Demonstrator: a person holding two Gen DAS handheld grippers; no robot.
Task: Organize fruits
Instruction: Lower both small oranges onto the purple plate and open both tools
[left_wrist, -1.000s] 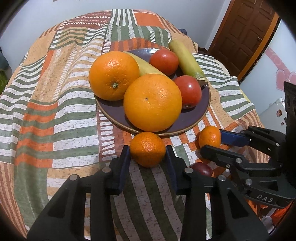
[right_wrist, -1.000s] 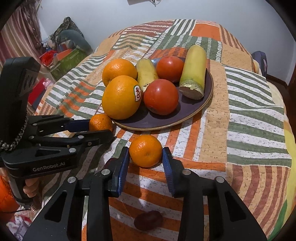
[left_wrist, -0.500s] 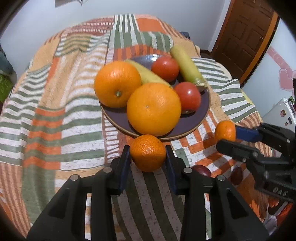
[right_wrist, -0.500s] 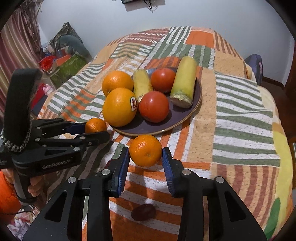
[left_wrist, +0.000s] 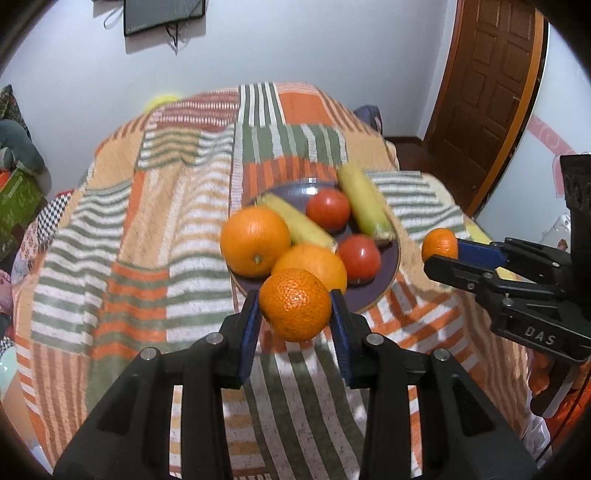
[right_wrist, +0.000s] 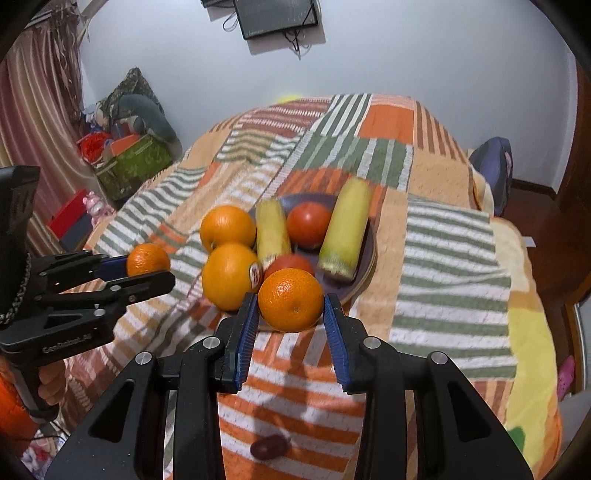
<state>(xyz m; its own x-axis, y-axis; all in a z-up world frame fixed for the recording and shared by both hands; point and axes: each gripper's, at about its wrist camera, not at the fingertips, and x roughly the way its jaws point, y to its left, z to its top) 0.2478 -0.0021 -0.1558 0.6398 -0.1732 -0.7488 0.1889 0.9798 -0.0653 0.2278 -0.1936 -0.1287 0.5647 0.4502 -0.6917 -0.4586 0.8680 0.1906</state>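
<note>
A purple plate (left_wrist: 389, 273) (right_wrist: 364, 275) on the striped cloth holds two large oranges (left_wrist: 255, 240), two tomatoes (left_wrist: 328, 209) and two yellow-green corn-like pieces (left_wrist: 364, 202). My left gripper (left_wrist: 294, 314) is shut on a mandarin (left_wrist: 294, 309) and holds it above the cloth, in front of the plate. It also shows in the right wrist view (right_wrist: 147, 264). My right gripper (right_wrist: 290, 312) is shut on a second mandarin (right_wrist: 290, 304), raised to the right of the plate. It also shows in the left wrist view (left_wrist: 441, 251).
A small dark red fruit (right_wrist: 269, 447) lies on the cloth near the front edge. The table drops off on all sides. A wooden door (left_wrist: 491, 92) stands at the right, and boxes and clutter (right_wrist: 129, 158) sit on the floor at the left.
Both grippers have lifted their mandarins off the cloth and pulled up and back. The plate now looks smaller and farther below.
</note>
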